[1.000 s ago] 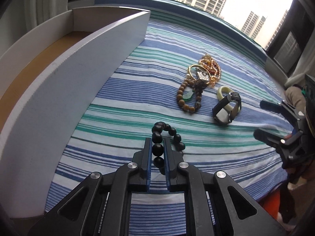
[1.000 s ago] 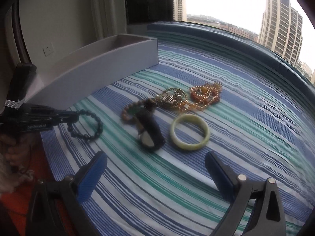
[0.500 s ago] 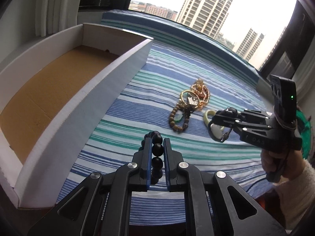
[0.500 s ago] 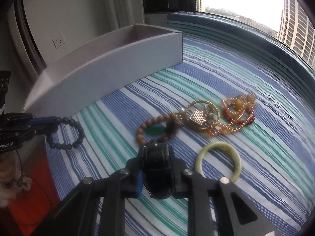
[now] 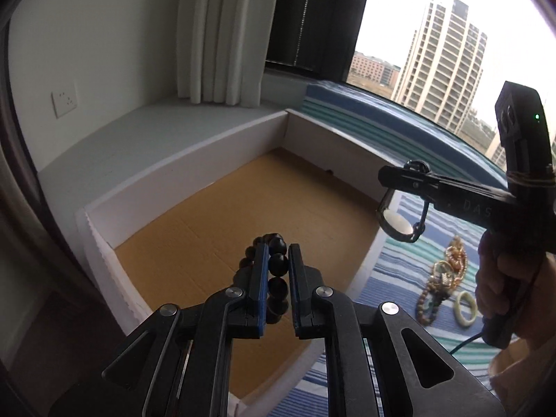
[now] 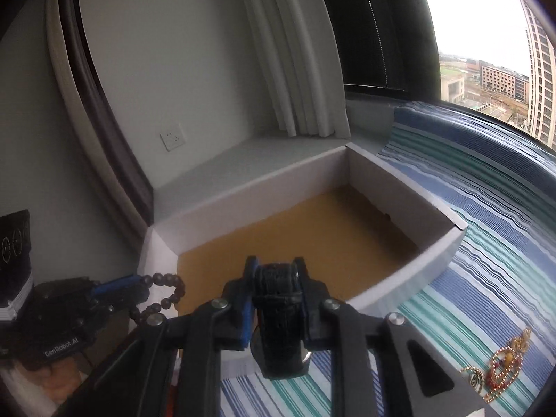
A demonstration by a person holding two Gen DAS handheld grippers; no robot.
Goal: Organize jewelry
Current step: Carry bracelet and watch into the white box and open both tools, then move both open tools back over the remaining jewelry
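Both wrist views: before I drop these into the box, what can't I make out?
- Left wrist view: watch strap hidden by the right gripper.
- Right wrist view: watch face hidden behind its strap; box near corner blocked by the gripper.
- Jewelry pile: too small to separate.

**Two black hand-held grippers with blue pads**

The left gripper (image 5: 278,264) is made of matte black plastic links with triangular cut-outs and round silver screws at the joints. Its fingers (image 5: 258,278) carry thin blue pads on the inner faces. The right gripper (image 6: 276,278) has the same build. Seen from the side, it has a pistol grip, pale lettering on the body, a black block with a small green light on top, and a dark cable below the hand (image 5: 504,278).
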